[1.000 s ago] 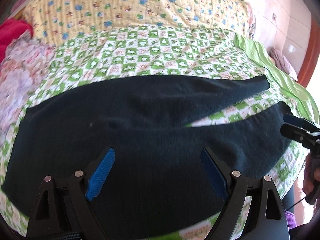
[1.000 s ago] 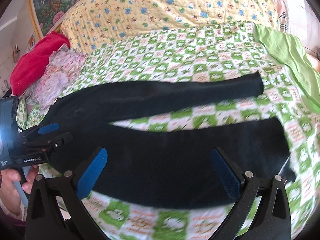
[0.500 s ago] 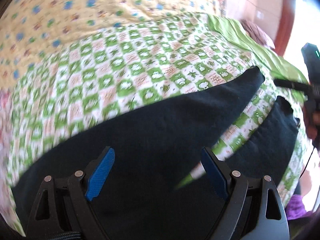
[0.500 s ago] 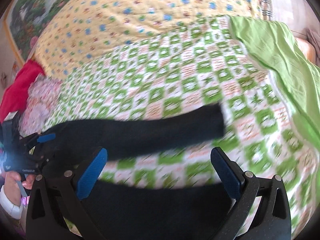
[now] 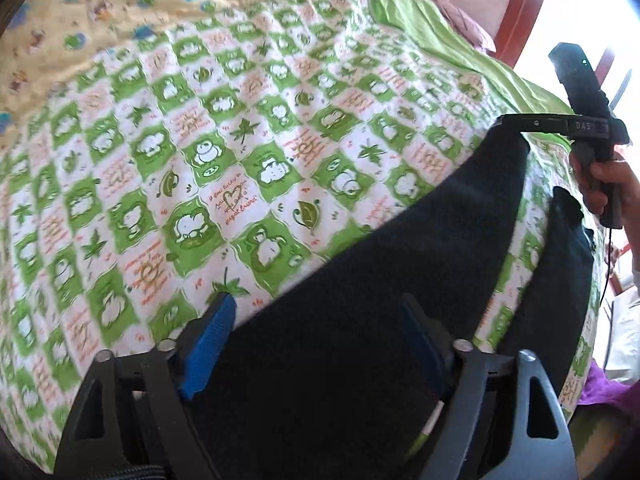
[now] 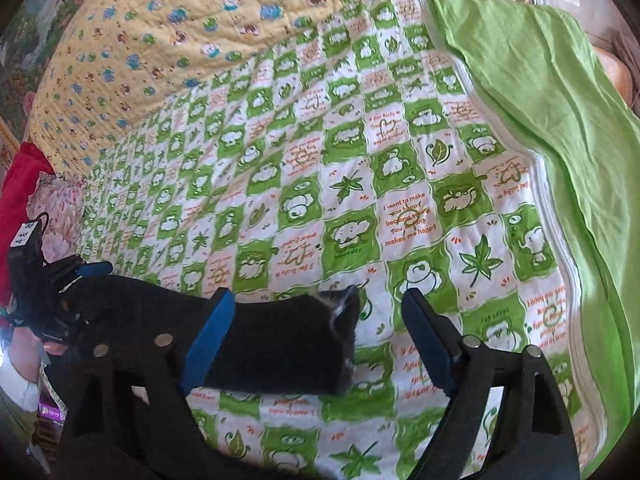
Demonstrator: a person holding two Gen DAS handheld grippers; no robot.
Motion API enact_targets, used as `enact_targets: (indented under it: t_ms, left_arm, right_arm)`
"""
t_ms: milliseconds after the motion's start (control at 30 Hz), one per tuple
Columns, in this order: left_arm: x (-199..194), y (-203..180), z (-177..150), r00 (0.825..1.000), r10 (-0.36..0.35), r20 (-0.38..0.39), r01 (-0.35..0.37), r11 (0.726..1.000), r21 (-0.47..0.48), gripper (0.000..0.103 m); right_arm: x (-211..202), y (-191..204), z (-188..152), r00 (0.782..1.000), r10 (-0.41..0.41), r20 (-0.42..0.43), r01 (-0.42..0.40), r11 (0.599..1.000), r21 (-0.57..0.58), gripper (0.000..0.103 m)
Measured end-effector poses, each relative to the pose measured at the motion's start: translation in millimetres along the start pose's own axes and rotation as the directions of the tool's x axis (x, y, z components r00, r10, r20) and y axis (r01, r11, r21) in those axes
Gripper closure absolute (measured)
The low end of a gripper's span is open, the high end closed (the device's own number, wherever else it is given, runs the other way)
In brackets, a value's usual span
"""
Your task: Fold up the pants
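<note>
Pants (image 5: 360,360) flat on checked quilt (image 5: 240,160); left gripper (image 5: 316,344) and right gripper (image 6: 316,336) fingers apart, closing, pads gripping nothing.

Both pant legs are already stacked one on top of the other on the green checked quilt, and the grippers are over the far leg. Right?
Not stacked. The left wrist view shows the pants with their two legs lying apart, a strip of the green checked quilt showing between them. The rest holds: the left gripper and right gripper are over the far leg, jaws closing.
</note>
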State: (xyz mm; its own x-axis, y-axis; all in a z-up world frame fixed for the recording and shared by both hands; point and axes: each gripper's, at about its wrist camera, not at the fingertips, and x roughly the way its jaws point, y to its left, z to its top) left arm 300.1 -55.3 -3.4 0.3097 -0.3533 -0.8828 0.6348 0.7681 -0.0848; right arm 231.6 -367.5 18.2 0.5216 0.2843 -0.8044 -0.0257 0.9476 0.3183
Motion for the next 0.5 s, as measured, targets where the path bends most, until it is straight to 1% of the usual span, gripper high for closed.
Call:
enact_targets:
  t_ms: [33,67,100,133,167,200,233,267,300,367,400,500]
  left_arm:
    - [6,4,2,1.000,-0.013,-0.023,0.013,1.000,0.001,0.027]
    - [13,7,4,0.999,-0.024,-0.046,0.025,1.000,0.001,0.029]
    - [20,10,5,0.997,-0.027,-0.065,0.027,1.000,0.000,0.035]
    - [26,11,5,0.996,-0.028,-0.085,0.028,1.000,0.002,0.035]
    - [30,12,5,0.995,-0.032,-0.095,0.033,0.999,0.006,0.035]
    - [31,11,5,0.995,-0.031,-0.091,0.033,0.999,0.013,0.037]
    - [30,10,5,0.995,-0.036,-0.088,0.038,0.999,0.019,0.042]
    - [28,8,4,0.995,-0.042,-0.087,0.044,0.999,0.020,0.055]
    - [25,7,3,0.995,-0.050,-0.087,0.052,0.998,0.020,0.072]
    - [18,2,1,0.993,-0.072,-0.090,0.074,0.997,0.021,0.092]
    - [12,-5,-2,0.994,-0.068,-0.083,0.071,0.997,0.036,0.092]
    - [-9,-25,-15,0.997,-0.062,-0.053,0.065,0.995,0.070,0.095]
  right_arm:
    - [4,0,2,1.000,0.003,-0.015,-0.003,1.000,-0.004,0.027]
    - [8,0,3,1.000,0.009,-0.028,-0.009,1.000,-0.008,0.030]
    - [13,0,4,0.999,0.014,-0.042,-0.015,1.000,-0.013,0.036]
    - [16,1,4,0.999,0.013,-0.050,-0.014,1.000,-0.019,0.040]
    - [19,3,5,0.998,0.013,-0.058,-0.015,1.000,-0.027,0.050]
    - [20,4,5,0.998,0.019,-0.063,-0.021,0.999,-0.035,0.061]
    - [21,5,4,0.998,0.024,-0.064,-0.027,0.999,-0.041,0.067]
    - [20,6,4,0.998,0.026,-0.061,-0.029,0.999,-0.046,0.077]
    - [18,7,3,0.999,0.022,-0.050,-0.024,0.998,-0.052,0.084]
    - [12,6,5,0.999,0.031,-0.027,-0.032,0.998,-0.053,0.089]
    - [8,6,6,0.999,0.047,-0.012,-0.047,0.997,-0.054,0.092]
    - [-6,8,4,0.997,0.073,0.027,-0.070,0.995,-0.072,0.094]
